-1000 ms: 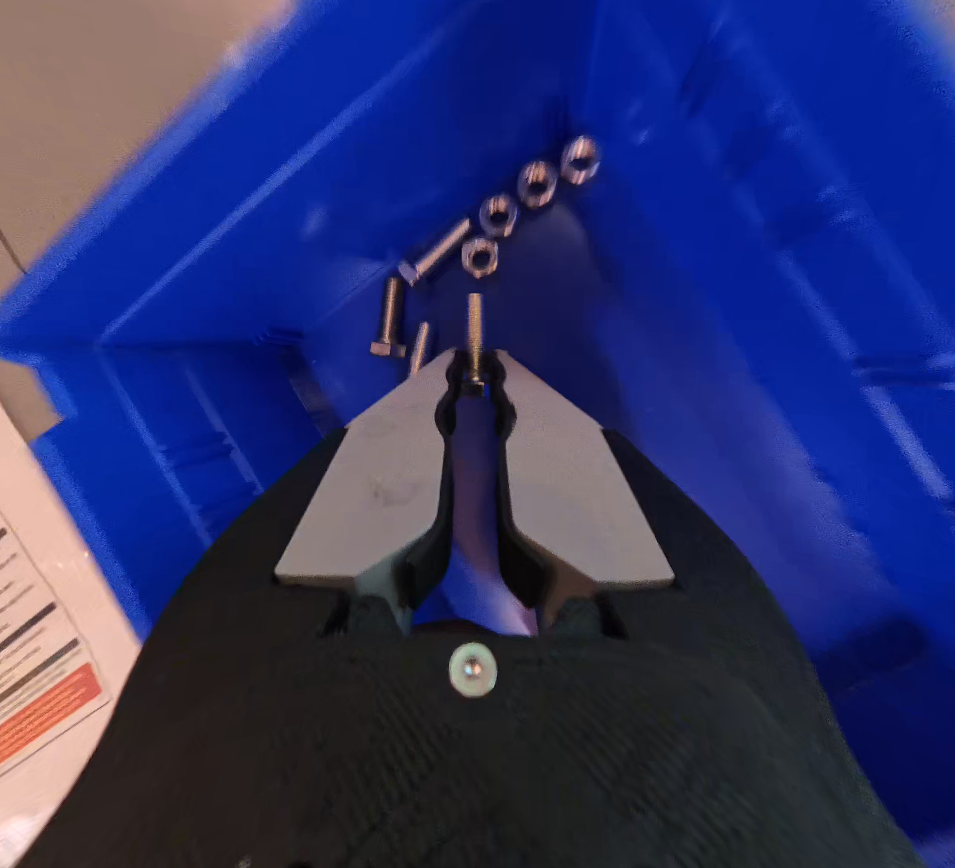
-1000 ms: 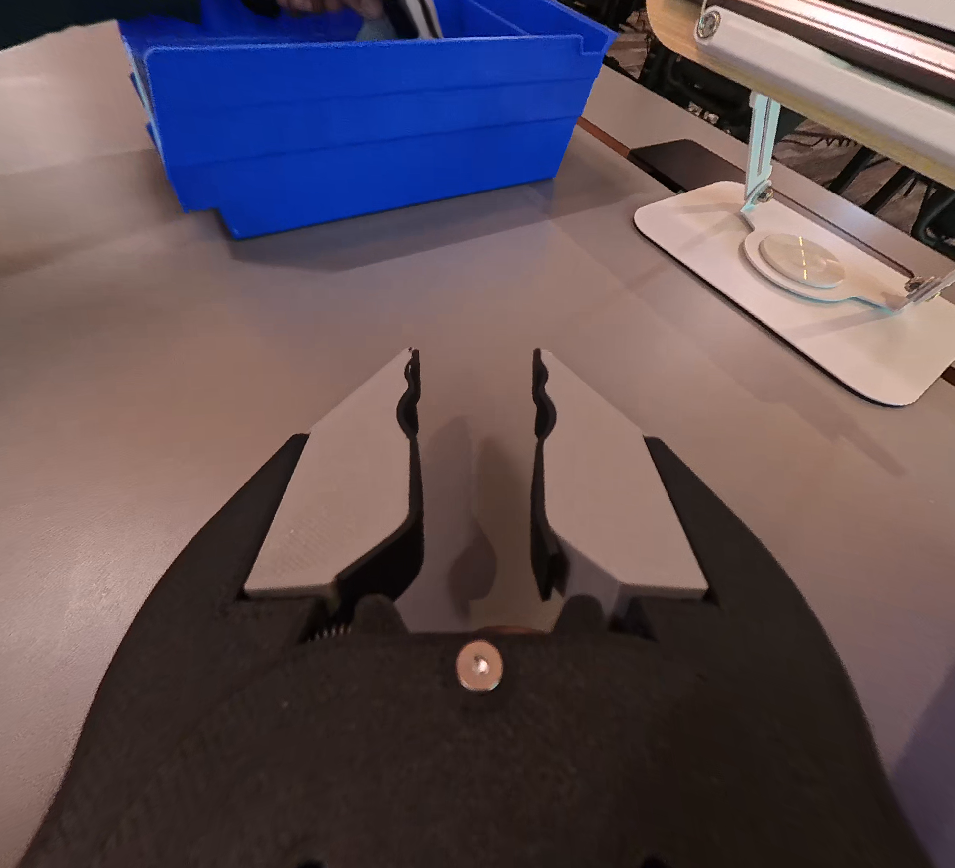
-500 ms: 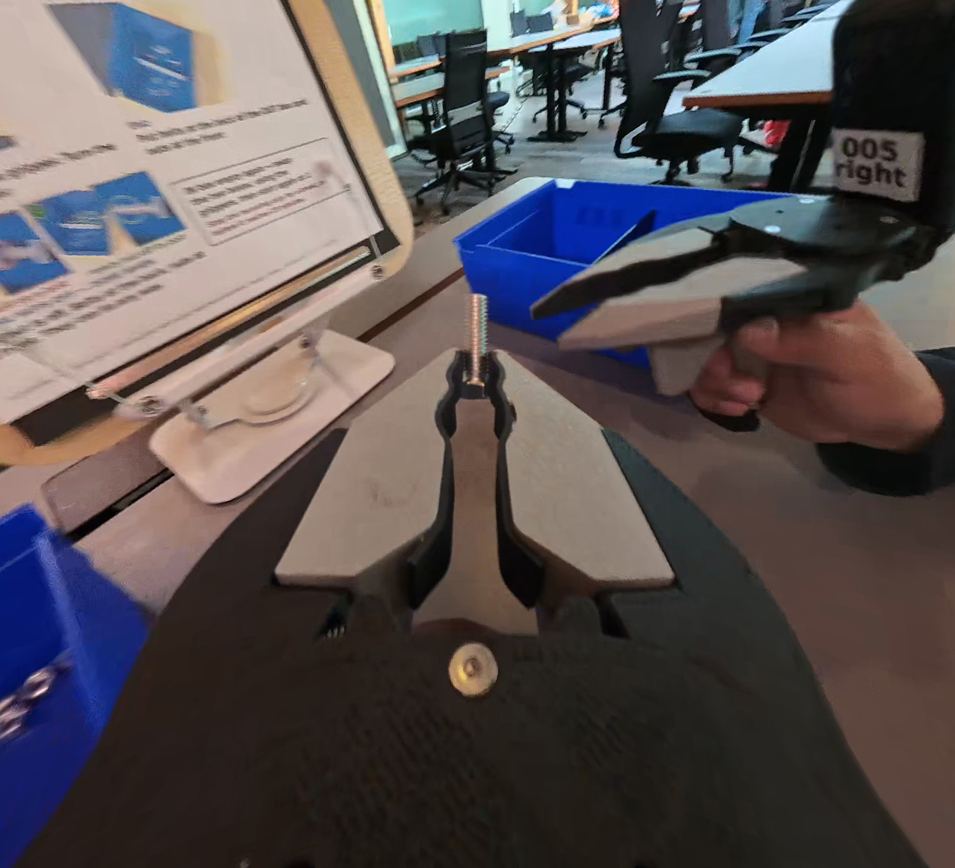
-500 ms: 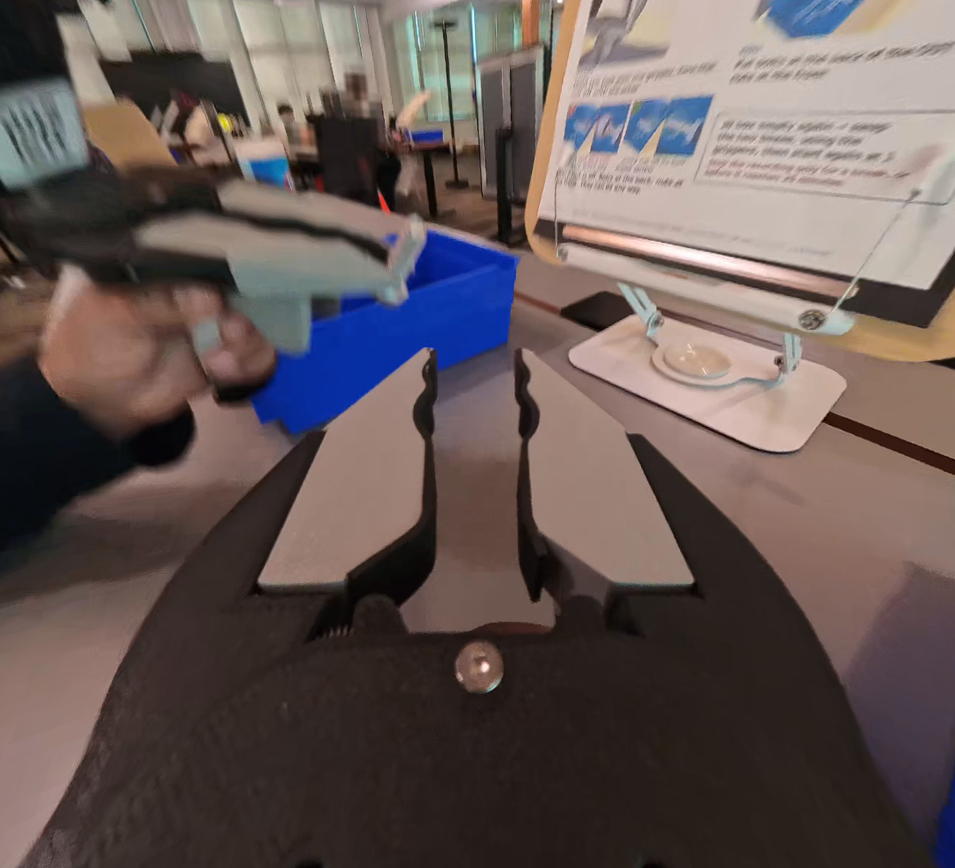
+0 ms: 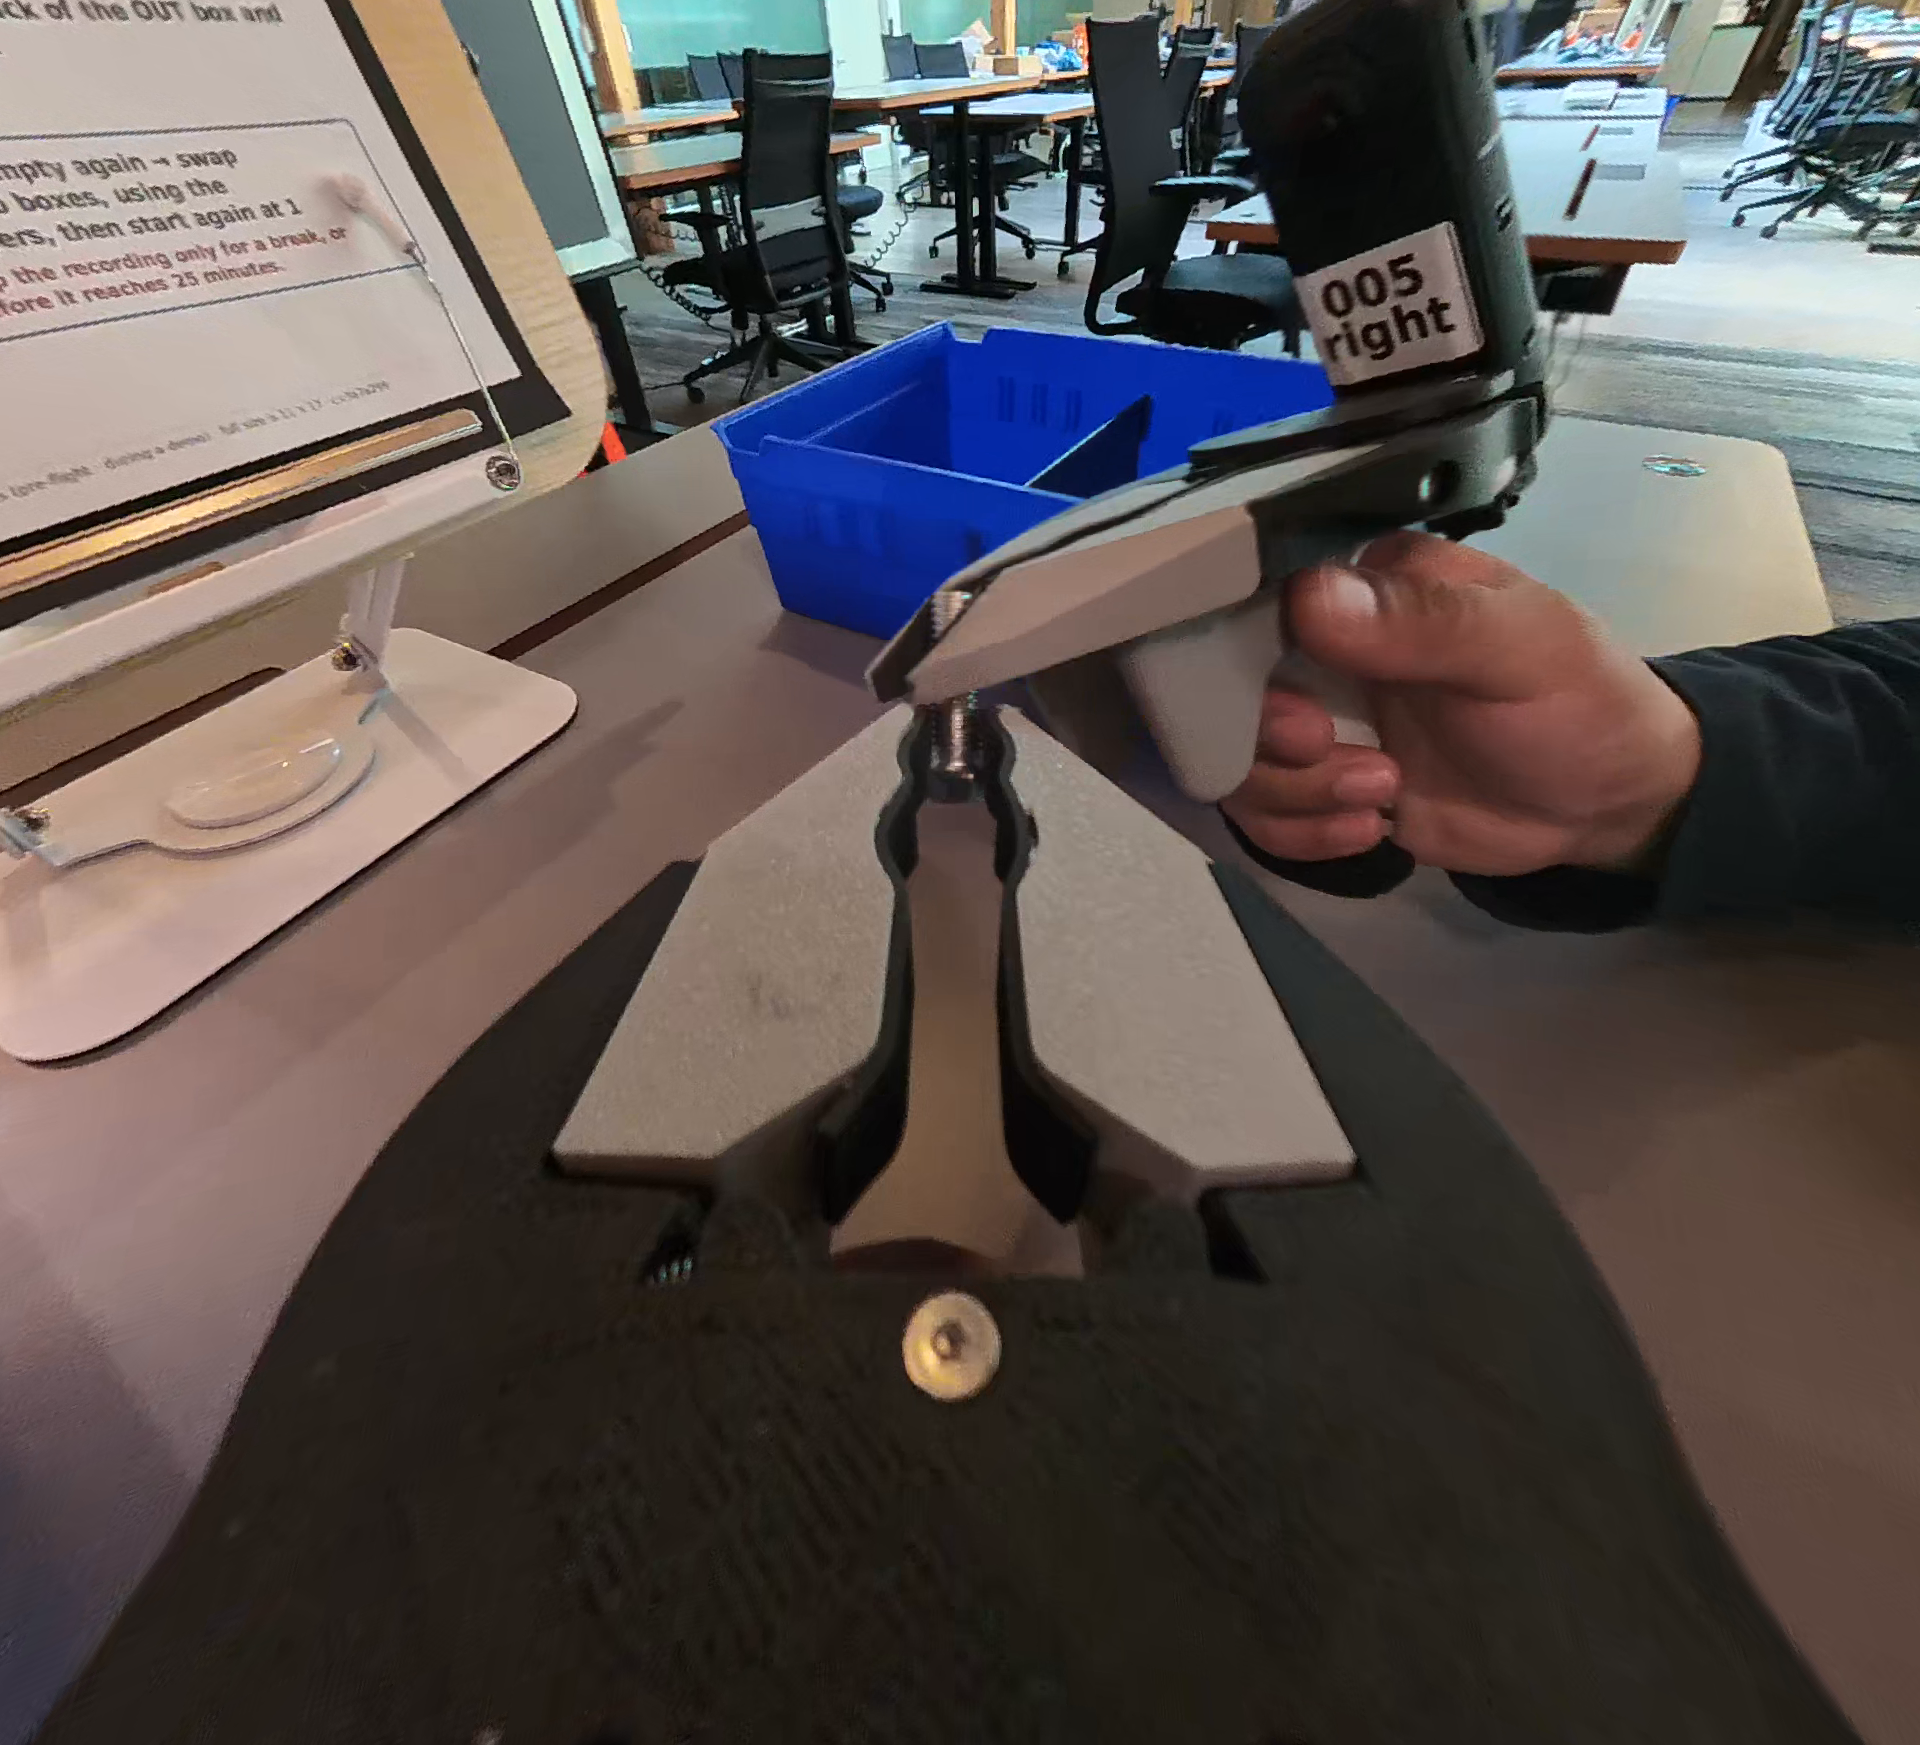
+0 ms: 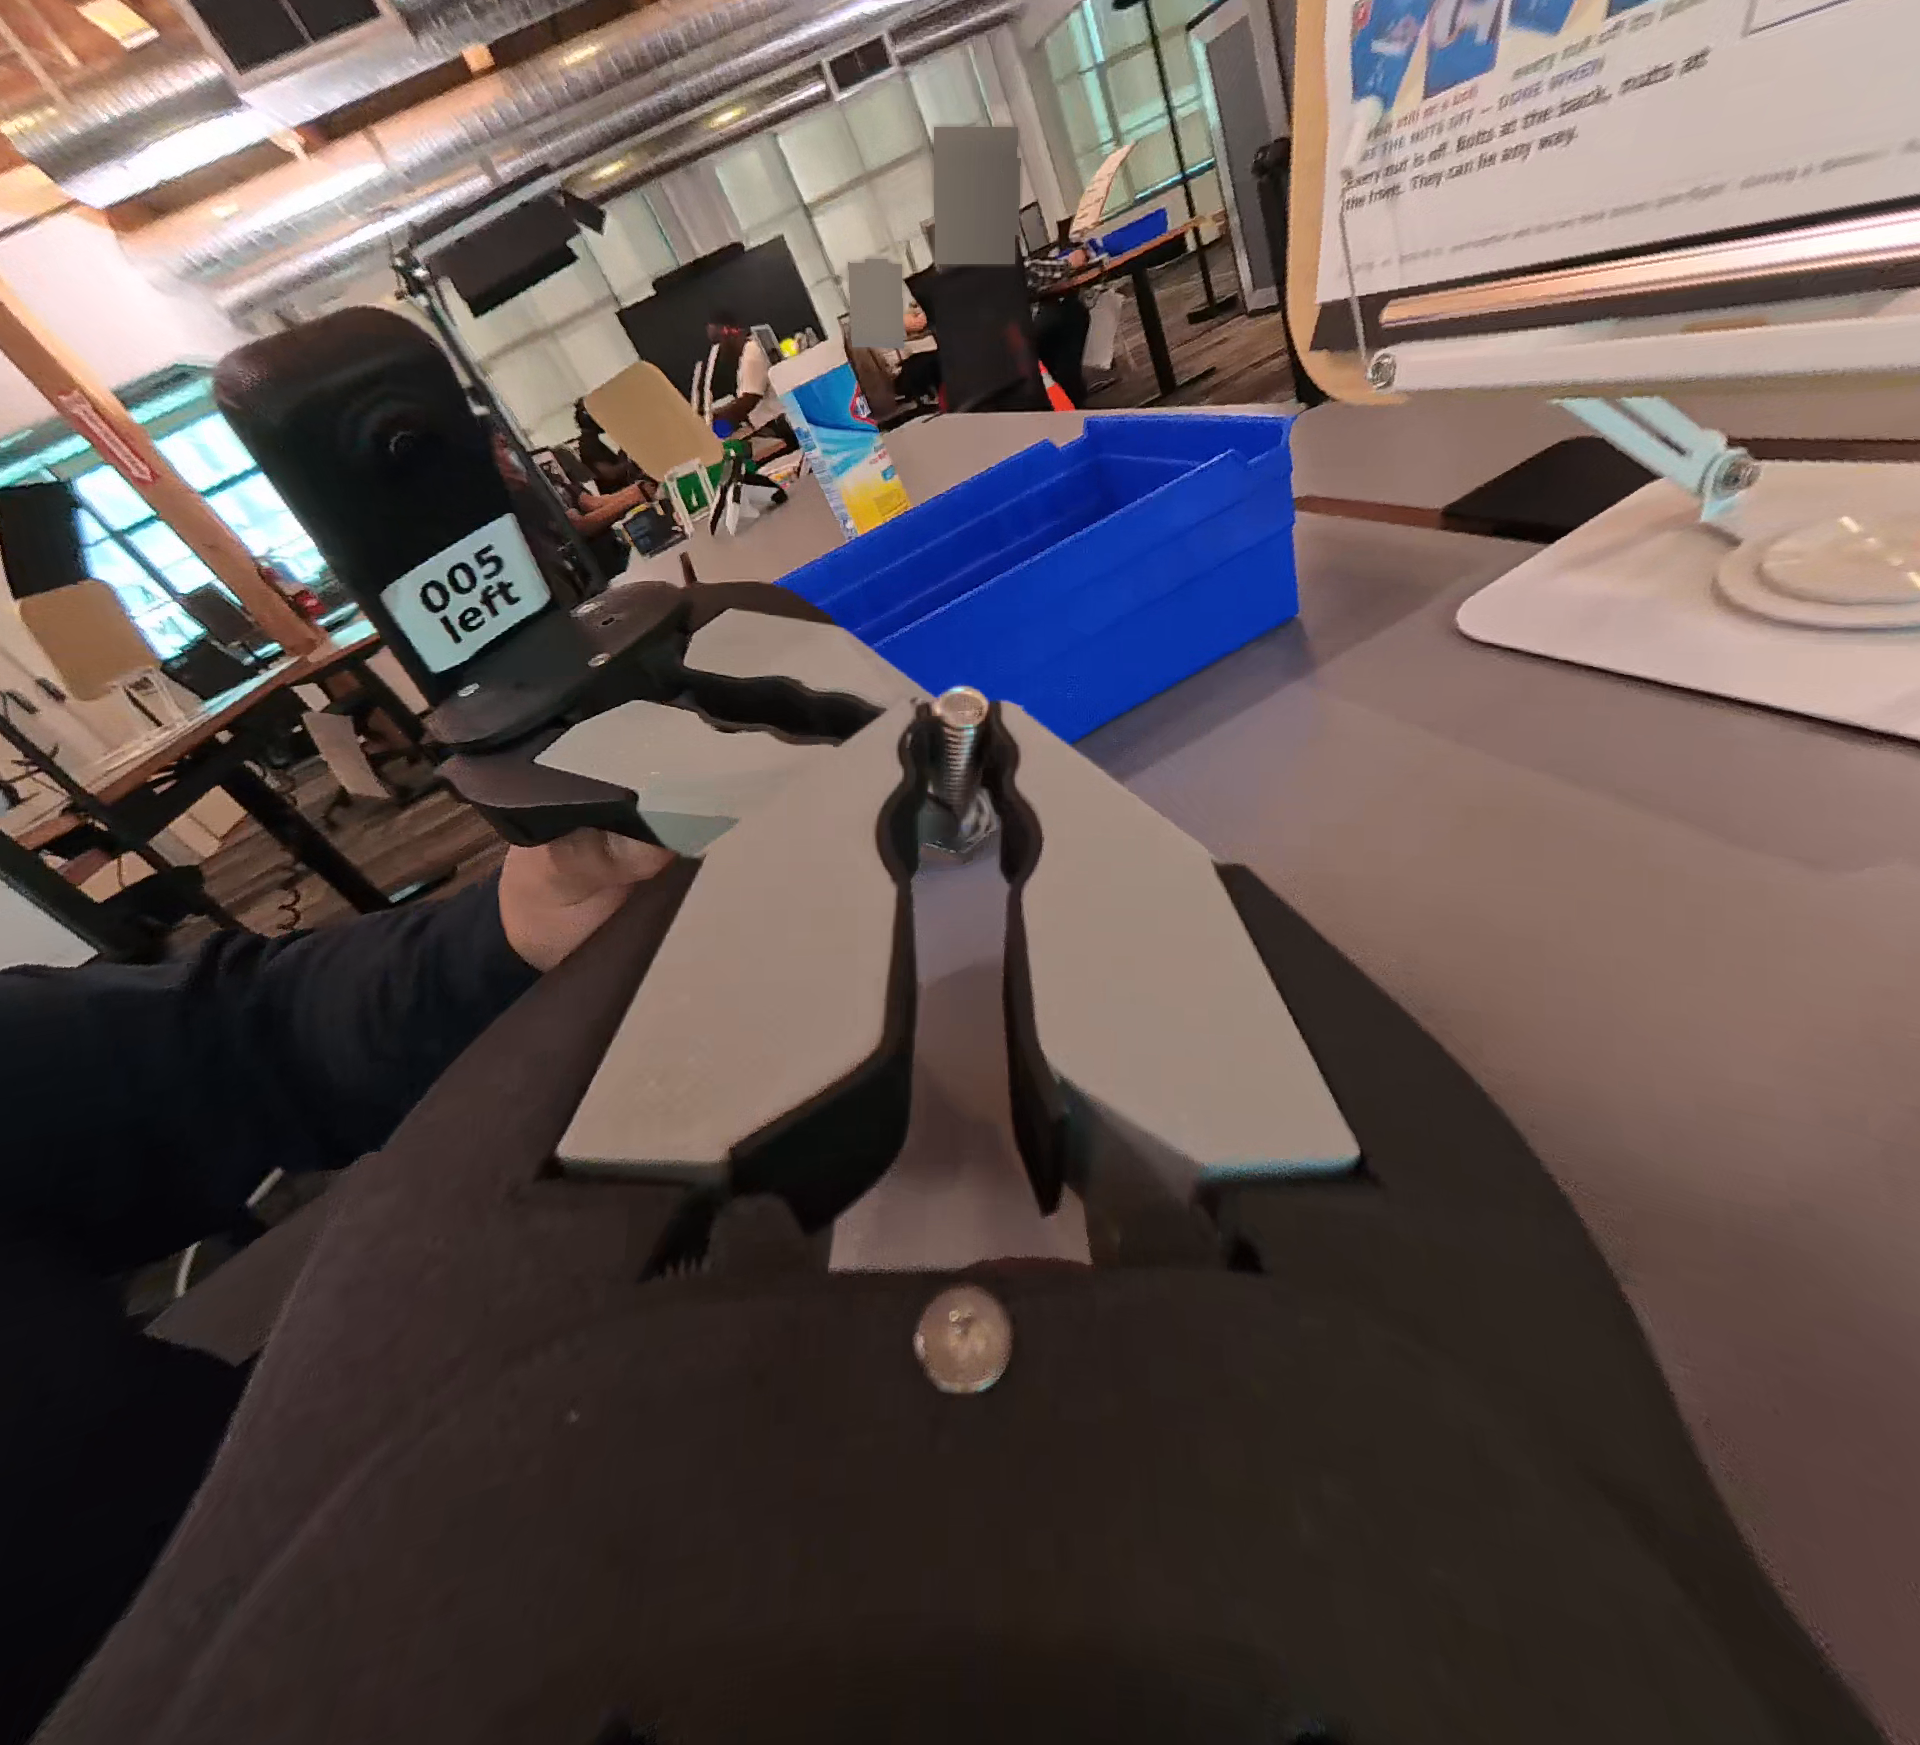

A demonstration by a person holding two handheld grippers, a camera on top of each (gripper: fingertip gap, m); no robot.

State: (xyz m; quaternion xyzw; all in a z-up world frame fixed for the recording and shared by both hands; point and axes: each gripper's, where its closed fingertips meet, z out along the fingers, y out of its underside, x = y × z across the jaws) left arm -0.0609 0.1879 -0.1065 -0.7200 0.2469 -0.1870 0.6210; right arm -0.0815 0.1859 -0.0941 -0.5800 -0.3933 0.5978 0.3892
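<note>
My left gripper [image 5: 954,750] is shut on the head end of a silver bolt [image 5: 954,739] and holds it above the grey table [image 5: 1558,1124], threaded shaft pointing away. My right gripper [image 5: 914,656] comes in from the right, held by a hand [image 5: 1455,739], and clamps across the shaft. In the right wrist view my right gripper [image 6: 961,760] is shut around the bolt [image 6: 961,750]; a hex part shows just below the tips. The left gripper [image 6: 665,739] reaches in from the left, its tips hidden behind my right finger.
A blue bin with a divider [image 5: 883,500] stands behind the grippers. Another blue bin [image 6: 1091,594] shows in the right wrist view. An instruction board on a white stand [image 5: 260,760] sits at the table's back, also at the right [image 6: 1714,583]. A wipes canister [image 6: 842,448] stands farther off. The grippers are tip to tip, or close to it.
My left gripper lifted the bolt out of the blue bin and carried it over the table. My right gripper rose from the table, met it and closed on the bolt's shaft.
</note>
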